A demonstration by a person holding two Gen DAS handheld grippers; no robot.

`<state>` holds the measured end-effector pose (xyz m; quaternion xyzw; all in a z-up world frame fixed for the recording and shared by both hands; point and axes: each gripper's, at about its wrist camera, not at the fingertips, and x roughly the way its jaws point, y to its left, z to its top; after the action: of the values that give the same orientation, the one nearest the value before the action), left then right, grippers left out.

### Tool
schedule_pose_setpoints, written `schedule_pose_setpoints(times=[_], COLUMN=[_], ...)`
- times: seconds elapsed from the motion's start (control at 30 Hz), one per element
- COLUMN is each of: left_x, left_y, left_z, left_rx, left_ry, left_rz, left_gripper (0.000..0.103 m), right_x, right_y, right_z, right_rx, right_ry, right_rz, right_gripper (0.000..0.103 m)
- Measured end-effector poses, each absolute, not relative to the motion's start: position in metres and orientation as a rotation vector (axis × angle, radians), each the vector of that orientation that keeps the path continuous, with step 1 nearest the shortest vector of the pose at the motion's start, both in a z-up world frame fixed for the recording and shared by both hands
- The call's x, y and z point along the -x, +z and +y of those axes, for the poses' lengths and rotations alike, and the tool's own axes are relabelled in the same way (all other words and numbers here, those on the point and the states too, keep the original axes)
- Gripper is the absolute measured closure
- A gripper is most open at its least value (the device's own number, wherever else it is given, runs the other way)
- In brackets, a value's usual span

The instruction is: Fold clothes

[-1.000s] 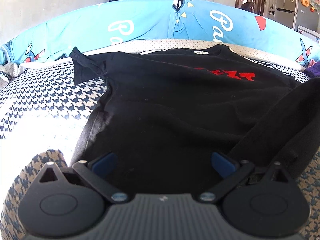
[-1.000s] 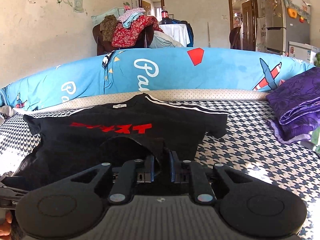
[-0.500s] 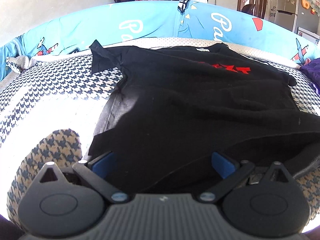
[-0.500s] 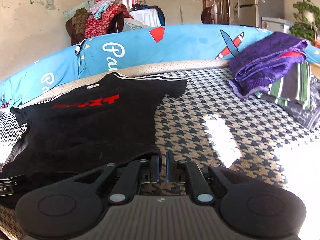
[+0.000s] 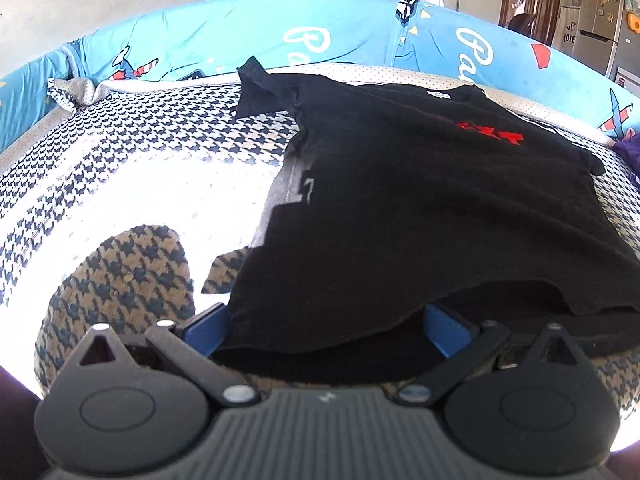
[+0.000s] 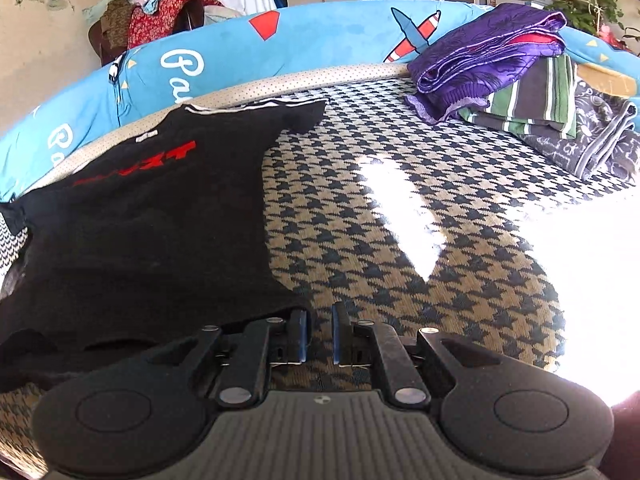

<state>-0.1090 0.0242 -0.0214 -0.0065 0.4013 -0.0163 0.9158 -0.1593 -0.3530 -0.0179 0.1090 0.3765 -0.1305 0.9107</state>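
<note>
A black T-shirt [image 5: 420, 208] with red lettering lies spread on the houndstooth bed cover [image 5: 132, 168], collar towards the far side. My left gripper [image 5: 326, 326] is open over the near hem, and the hem's edge lies between its blue pads without being pinched. In the right wrist view the T-shirt [image 6: 152, 216] fills the left half. My right gripper [image 6: 320, 332] sits at its near right corner. Its jaws are opening from a narrow gap; only bed cover shows between the pads, and the shirt corner ends just left of them.
A blue printed bolster [image 5: 344, 32] runs along the bed's far edge. Folded clothes, a purple one [image 6: 488, 56] on top of striped ones [image 6: 536, 100], are stacked at the far right. Bright sunlight washes out parts of the bed cover [image 6: 404, 208].
The right gripper held a raised fold of the shirt, carried it right and down, and let go at the corner. The shirt now lies flat. The left gripper slid left along the hem.
</note>
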Motion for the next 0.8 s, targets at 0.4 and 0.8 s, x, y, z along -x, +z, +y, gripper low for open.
schedule_pose_setpoints(times=[0.4,0.8], left_x=[0.124,0.122], left_y=[-0.025,-0.030], left_z=[0.031,0.046], left_rx=[-0.001,0.047], left_ry=[-0.031,0.013], left_rz=[0.844,0.857], left_gripper=[0.000,0.000], right_x=[0.185,0.192], right_y=[-0.006,0.002], right_z=[-0.334,-0.288], right_rx=[-0.233,-0.096], right_ry=[-0.296,-0.168], right_rz=[0.682,0.592], right_gripper=[0.063,0.055])
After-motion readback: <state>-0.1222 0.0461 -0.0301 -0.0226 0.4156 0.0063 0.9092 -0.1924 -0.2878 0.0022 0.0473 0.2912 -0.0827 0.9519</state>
